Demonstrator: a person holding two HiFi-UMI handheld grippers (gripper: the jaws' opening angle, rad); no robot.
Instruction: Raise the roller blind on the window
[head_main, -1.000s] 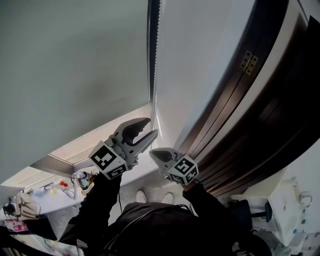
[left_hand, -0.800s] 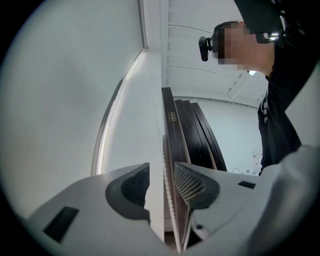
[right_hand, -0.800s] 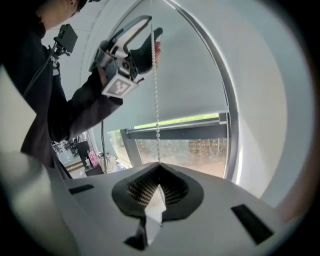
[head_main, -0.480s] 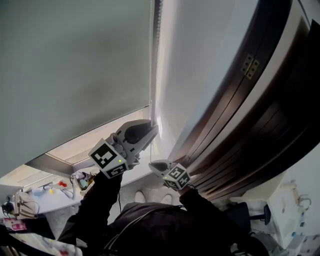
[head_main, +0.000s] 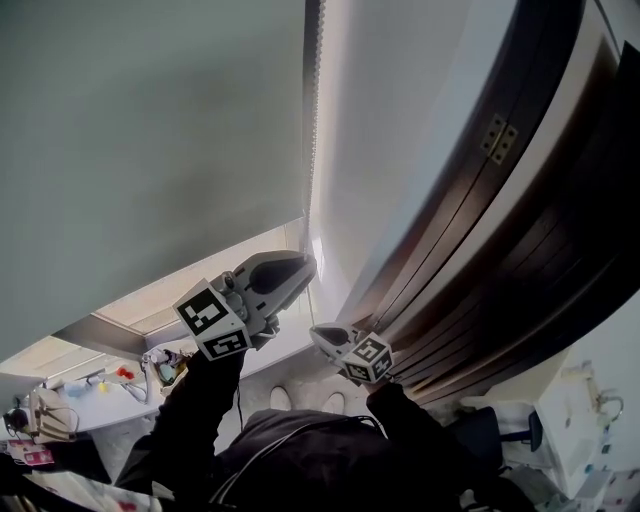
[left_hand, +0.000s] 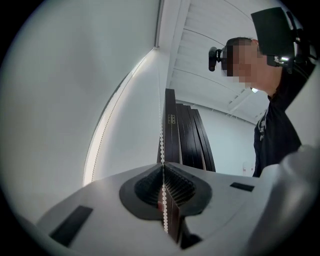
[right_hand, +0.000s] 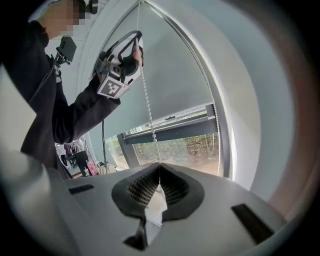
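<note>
The grey roller blind (head_main: 150, 130) covers most of the window, and its white bead chain (head_main: 314, 150) hangs along the right edge. My left gripper (head_main: 305, 266) has just been closing and is now shut on the bead chain (left_hand: 161, 140), which runs between its pads. Just below it, my right gripper (head_main: 318, 334) is shut on the same chain (right_hand: 147, 110). In the right gripper view the left gripper (right_hand: 134, 50) shows higher up the chain, in front of the blind (right_hand: 170, 75).
A dark wooden door frame (head_main: 500, 230) with a brass hinge (head_main: 497, 137) runs close on the right. Under the blind, the window's dark frame (right_hand: 170, 131) shows with greenery behind. A desk with small items (head_main: 60, 400) lies low at the left.
The left gripper's jaws went from open around the chain to shut on it. The right gripper moved down along the window edge, still shut.
</note>
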